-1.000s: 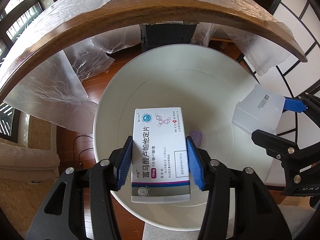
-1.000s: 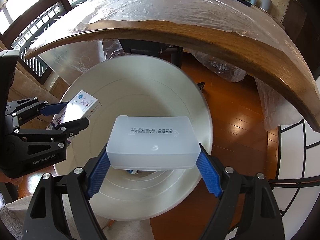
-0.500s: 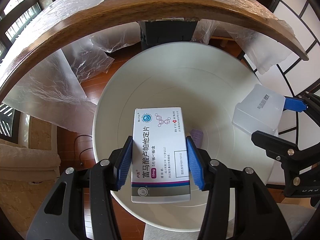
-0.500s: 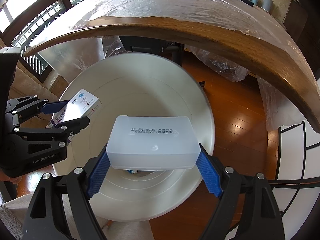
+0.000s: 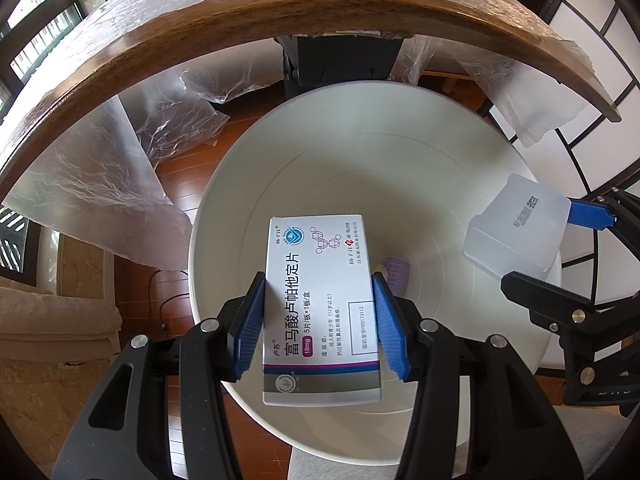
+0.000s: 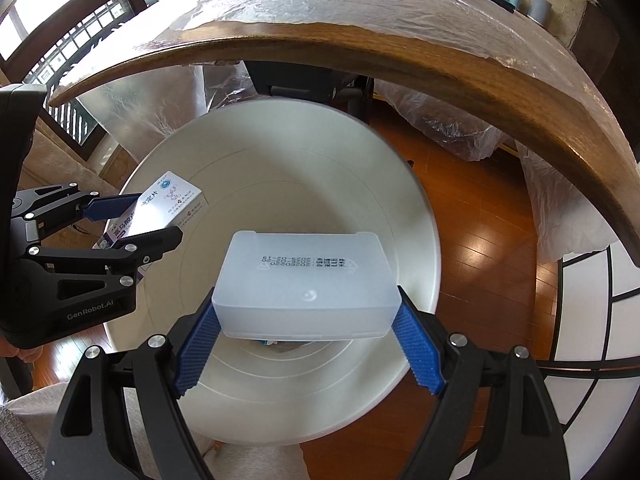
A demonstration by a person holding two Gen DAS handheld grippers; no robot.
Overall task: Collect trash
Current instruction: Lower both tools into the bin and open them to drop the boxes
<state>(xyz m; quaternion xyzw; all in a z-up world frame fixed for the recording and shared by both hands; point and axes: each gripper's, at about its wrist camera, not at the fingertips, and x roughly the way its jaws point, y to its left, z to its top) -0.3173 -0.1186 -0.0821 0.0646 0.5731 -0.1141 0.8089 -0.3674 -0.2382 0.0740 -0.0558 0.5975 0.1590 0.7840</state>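
white bin (image 5: 460,168), purple item (image 5: 394,272) inside

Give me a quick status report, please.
Left gripper shut on medicine box. Right gripper shut on plastic box. Both over white bin. Nothing blocking.

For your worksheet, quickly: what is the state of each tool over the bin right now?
Left tool: closed on the medicine box.
Right tool: closed on the translucent plastic box.

Glossy printed cardboard box (image 5: 322,312), frosted translucent plastic box (image 6: 306,290), smooth white plastic bin (image 5: 460,184), polished wood floor (image 6: 480,216)
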